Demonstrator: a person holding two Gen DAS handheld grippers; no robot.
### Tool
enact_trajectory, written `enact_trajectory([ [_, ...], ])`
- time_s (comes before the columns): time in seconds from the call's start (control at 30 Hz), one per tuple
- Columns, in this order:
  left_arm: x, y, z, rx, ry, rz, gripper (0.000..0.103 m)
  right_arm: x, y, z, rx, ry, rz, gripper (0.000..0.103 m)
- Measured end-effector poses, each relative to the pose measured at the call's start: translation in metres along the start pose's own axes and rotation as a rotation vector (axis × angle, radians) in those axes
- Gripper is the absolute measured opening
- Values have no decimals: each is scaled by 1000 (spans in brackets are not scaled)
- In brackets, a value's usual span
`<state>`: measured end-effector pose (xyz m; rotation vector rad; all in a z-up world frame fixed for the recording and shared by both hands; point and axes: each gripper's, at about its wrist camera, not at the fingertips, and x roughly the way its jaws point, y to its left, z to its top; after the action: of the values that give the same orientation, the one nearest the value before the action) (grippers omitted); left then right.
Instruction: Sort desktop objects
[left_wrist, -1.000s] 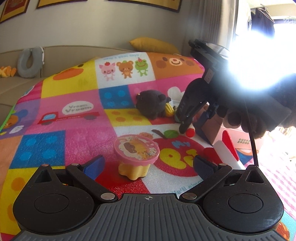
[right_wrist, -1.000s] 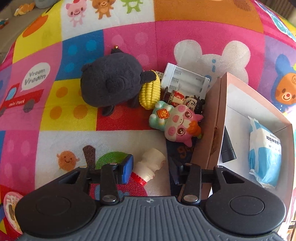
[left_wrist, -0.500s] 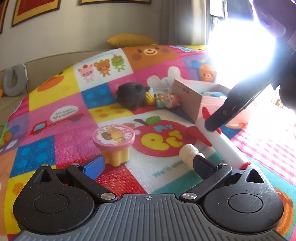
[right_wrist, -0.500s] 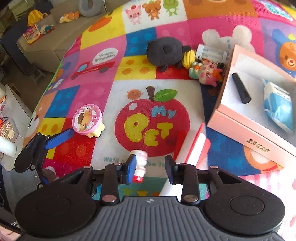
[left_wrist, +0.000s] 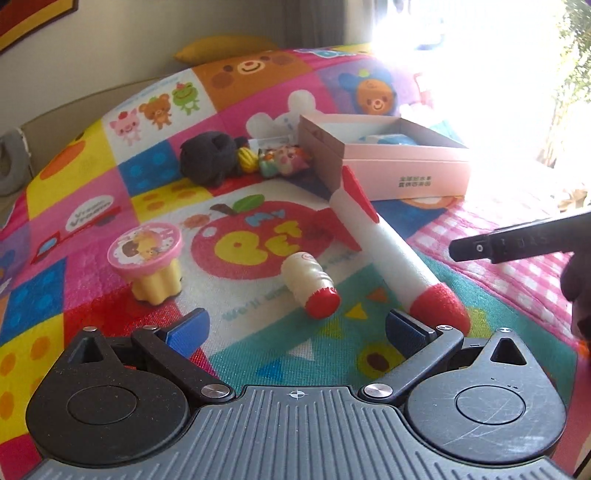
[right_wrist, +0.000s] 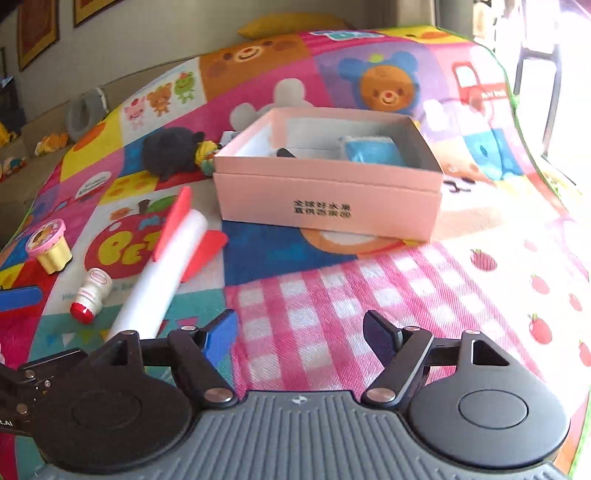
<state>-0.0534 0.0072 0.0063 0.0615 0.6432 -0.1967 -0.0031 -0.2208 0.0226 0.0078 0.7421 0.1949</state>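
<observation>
Bright cartoon-patterned play mat (right_wrist: 332, 295) covers the whole surface. At upper centre of the right wrist view an open pink cardboard box (right_wrist: 325, 199) already holds a blue packet (right_wrist: 371, 151) and a black stick, so sorting looks only begun. Left outside at lower left: a white foam rocket with red fins (right_wrist: 162, 273), a small white bottle with red cap (left_wrist: 310, 282), a pink-lidded yellow pudding cup (left_wrist: 151, 262); a black plush toy (left_wrist: 208, 157) lies further up. Right gripper (right_wrist: 301, 332) is opening, nothing between its jaws; left gripper (left_wrist: 295, 325) stands wide, empty. Mat reads "My PET", "Vroom Vroom"; box print is unreadable.
</observation>
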Motion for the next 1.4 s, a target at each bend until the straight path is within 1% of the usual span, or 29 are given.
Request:
enact_trajectory([
  [0.07, 4, 6, 3, -80, 20, 10, 103, -3, -7, -6, 38, -40, 26, 83],
  [0.1, 4, 9, 5, -95, 19, 15, 103, -5, -9, -7, 45, -47, 28, 84],
  [0.13, 4, 9, 5, -92, 9, 28, 103, -6, -10, -8, 51, -55, 29, 85],
  [0.17, 2, 9, 6, -67, -3, 44, 103, -7, -11, -8, 58, -58, 37, 86],
  [0.23, 1, 7, 8, -4, -1, 39, 103, -6, -14, -9, 69, -52, 51, 89],
  [0.27, 1, 7, 9, 9, 8, 21, 103, -5, -14, -9, 77, -48, 56, 90],
  [0.33, 2, 5, 13, 24, 21, -51, 103, -4, -14, -9, 77, -47, 60, 97],
  [0.4, 3, 0, 17, 67, 6, -122, 103, -4, -12, -9, 76, -46, 56, 99],
  [0.53, 12, -9, 30, 201, -45, -190, 103, -3, -14, -10, 86, -41, 56, 101],
  [0.6, 21, -8, 36, 223, -43, -236, 103, -3, -14, -9, 88, -39, 54, 103],
  [0.67, 28, -5, 40, 220, -27, -283, 103, -3, -14, -9, 91, -39, 51, 103],
  [0.73, 32, -2, 39, 196, -17, -322, 103, -3, -15, -9, 95, -39, 53, 103],
  [0.8, 31, 2, 36, 158, -2, -342, 103, -2, -15, -9, 96, -37, 54, 103],
  [0.97, 12, 0, 14, 108, 28, -376, 103, -1, -15, -8, 93, -33, 50, 103],
  [1.07, -4, -9, 0, 115, 32, -407, 103, 0, -14, -8, 89, -28, 49, 103],
  [1.13, -14, -16, -7, 143, 12, -392, 103, 0, -15, -7, 87, -26, 54, 103],
  [1.17, -18, -19, -9, 159, -1, -366, 103, 0, -16, -7, 85, -25, 59, 103],
  [1.23, -23, -23, -11, 181, -25, -284, 103, 0, -18, -8, 90, -26, 69, 103],
  [1.3, -21, -22, -11, 174, -34, -210, 103, -1, -18, -7, 86, -23, 76, 103],
  [1.33, -20, -21, -10, 162, -33, -190, 103, -1, -18, -7, 81, -20, 75, 103],
  [1.4, -17, -19, -8, 134, -30, -176, 102, -1, -16, -7, 74, -19, 71, 103],
])
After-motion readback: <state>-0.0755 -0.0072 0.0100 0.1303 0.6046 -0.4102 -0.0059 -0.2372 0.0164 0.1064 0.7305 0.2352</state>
